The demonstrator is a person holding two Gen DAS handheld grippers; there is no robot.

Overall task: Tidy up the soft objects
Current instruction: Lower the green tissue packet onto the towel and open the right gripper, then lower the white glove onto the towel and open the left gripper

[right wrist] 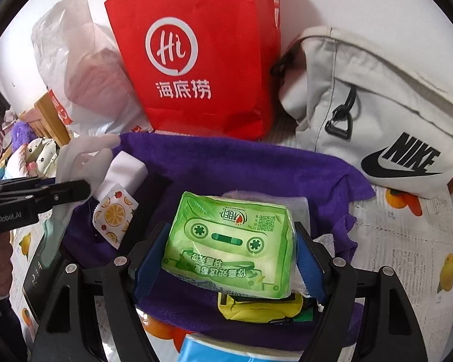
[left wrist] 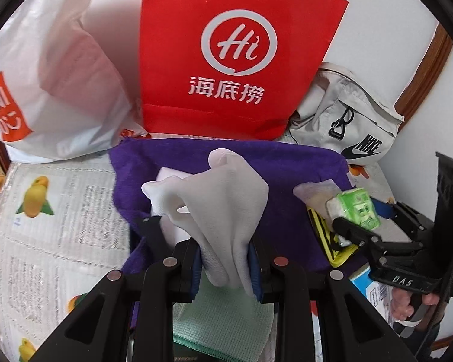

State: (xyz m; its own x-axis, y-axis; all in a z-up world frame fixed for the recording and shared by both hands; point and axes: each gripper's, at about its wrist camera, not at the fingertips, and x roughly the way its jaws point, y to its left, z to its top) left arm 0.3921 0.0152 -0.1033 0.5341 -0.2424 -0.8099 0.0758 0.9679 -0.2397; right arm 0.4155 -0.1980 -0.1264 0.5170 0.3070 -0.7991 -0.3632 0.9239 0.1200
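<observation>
My left gripper (left wrist: 226,259) is shut on a limp white glove (left wrist: 226,196), which hangs over a purple towel (left wrist: 271,163). A mint cloth (left wrist: 223,316) lies under the jaws. My right gripper (right wrist: 229,259) is shut on a green tissue pack (right wrist: 229,247) printed with a cassette, held above the purple towel (right wrist: 241,163). Under the pack lie a white cloth (right wrist: 299,202) and a yellow pouch (right wrist: 256,307). The right wrist view shows the left gripper (right wrist: 72,188) with the glove (right wrist: 81,157) at the left. The left wrist view shows the right gripper (left wrist: 374,220) with the pack (left wrist: 359,208).
A red paper bag (right wrist: 202,60), a white plastic bag (right wrist: 84,69) and a grey Nike bag (right wrist: 377,105) stand along the back. A lemon-print sachet (right wrist: 114,214) and a small white packet (right wrist: 126,169) lie on the towel. A blue pack (right wrist: 226,350) sits nearest.
</observation>
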